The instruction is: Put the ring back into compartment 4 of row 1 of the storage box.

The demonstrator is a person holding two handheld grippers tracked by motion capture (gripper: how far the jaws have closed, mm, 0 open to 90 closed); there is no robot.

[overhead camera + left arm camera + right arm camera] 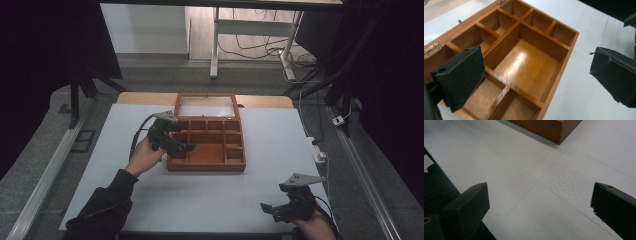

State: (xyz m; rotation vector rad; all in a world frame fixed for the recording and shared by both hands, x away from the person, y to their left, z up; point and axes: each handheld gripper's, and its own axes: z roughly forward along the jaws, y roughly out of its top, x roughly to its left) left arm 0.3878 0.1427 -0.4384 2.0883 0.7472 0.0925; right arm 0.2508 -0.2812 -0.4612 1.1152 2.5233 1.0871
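Jaws of left gripper [186,148] gape empty over wooden box [235,164]; right gripper [267,208] likewise, well apart.

White table [210,195]; grey floor [395,165]; cables [260,47] behind

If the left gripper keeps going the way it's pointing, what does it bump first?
Probably the wooden box: the left gripper, jaws open, points down into its big middle compartment, so its floor likely comes first.

One wooden box [206,145], two claws, one white table [275,135].
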